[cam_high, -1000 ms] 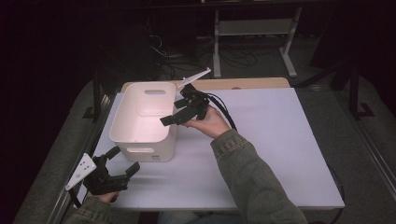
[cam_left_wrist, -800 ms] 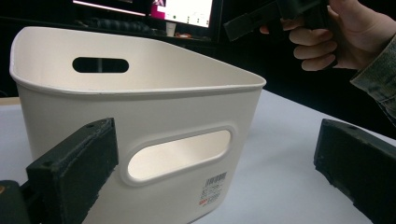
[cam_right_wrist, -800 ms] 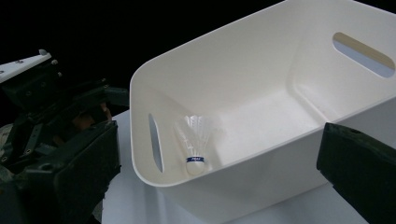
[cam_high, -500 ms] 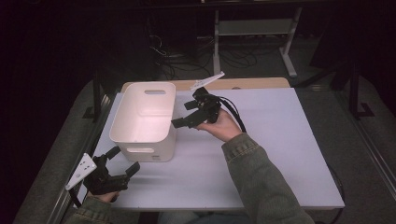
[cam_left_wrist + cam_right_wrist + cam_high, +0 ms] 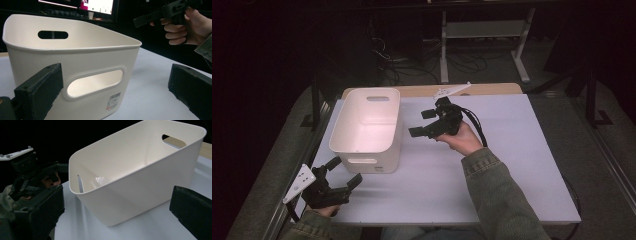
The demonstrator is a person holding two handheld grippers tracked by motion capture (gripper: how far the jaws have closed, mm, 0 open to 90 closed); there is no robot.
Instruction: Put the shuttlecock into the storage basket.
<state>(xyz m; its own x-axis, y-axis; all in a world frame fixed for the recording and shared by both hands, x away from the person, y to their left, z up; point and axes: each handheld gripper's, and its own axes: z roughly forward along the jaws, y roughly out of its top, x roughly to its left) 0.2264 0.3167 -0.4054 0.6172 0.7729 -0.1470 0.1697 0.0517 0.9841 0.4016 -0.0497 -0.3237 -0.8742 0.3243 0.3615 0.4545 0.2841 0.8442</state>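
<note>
Resting on white table point(image 5: 512, 165), white bin point(image 5: 367, 127), dark room behind

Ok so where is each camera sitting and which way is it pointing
High view: above the person's side, looking forward and down on the table; both forearms, left hand-held gripper, right hand-held gripper.
Left gripper view: low by the table's near edge, facing the white bin; own open jaws, with the right hand beyond.
Right gripper view: raised beside the bin, looking down into it; own open jaws.
All three share the bin.
</note>
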